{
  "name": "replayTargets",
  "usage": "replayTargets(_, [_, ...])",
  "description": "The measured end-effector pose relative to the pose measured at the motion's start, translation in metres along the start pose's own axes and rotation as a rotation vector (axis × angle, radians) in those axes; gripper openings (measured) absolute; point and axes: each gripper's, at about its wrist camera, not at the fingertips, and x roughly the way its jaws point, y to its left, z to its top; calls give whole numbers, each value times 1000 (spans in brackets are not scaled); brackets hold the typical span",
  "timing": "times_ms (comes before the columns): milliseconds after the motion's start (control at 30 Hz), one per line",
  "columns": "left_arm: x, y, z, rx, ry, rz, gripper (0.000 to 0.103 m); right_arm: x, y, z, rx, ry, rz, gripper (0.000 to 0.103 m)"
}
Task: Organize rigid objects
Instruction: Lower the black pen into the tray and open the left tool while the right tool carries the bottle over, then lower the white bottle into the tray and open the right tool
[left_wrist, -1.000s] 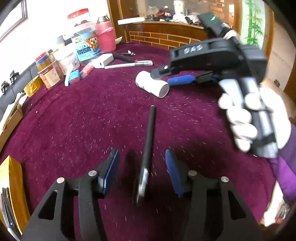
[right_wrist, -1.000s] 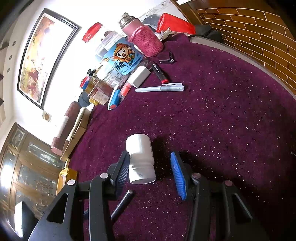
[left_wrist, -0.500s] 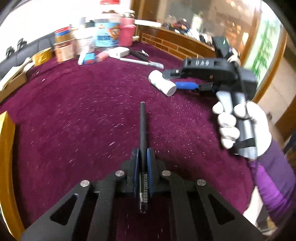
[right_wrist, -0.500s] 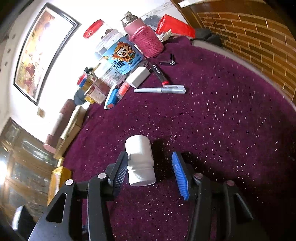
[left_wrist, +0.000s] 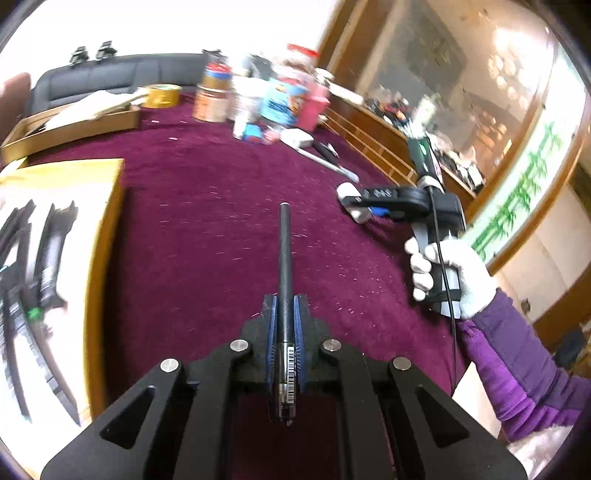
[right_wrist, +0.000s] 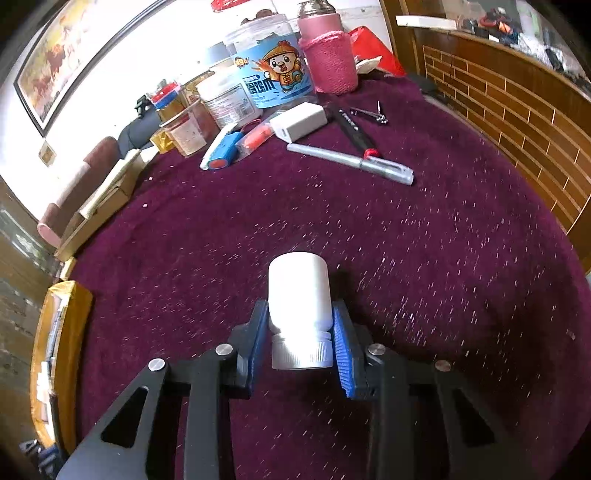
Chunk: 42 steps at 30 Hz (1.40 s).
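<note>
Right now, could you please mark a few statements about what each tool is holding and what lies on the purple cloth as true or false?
1. The left tool is shut on a black pen. True.
2. The right tool is gripping a silver pen. False: its blue pads press on a white bottle; the silver pen lies farther off on the purple cloth.
3. The white bottle's ribbed cap faces the right wrist camera. True.
4. The pink knitted sleeve covers the cartoon jar. False: it wraps a flask beside the cartoon jar.
5. Nail clippers lie on the cloth. True.
</note>
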Motion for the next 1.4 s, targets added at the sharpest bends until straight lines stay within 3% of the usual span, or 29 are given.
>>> replayTargets(200, [-54, 46, -13, -114, -91, 47, 7, -18, 10, -11, 59, 16, 145, 29])
replayTargets(367, [-86, 89, -28, -219, -149, 107, 7, -33, 52, -21, 21, 28, 271, 30])
replayTargets(600, [-115, 148, -54, -391, -199, 200, 7, -43, 146, -48, -115, 96, 433, 30])
replayTargets(800, [-118, 179, -71, -487, -194, 247, 7, -41, 235, -88, -279, 176, 531, 30])
replayTargets(1000, [-108, 183, -71, -480, -164, 310, 7, -30, 312, -139, -446, 267, 556, 30])
replayTargets(1267, [-97, 188, -65, -458, -143, 357, 9, 0, 365, -180, -597, 326, 469, 30])
replayTargets(1367, [-105, 184, -64, -446, -169, 384, 22, 3, 372, -194, -645, 308, 413, 30])
replayTargets(1400, [-108, 181, -65, -438, -174, 406, 35, 3, 375, -197, -667, 295, 391, 30])
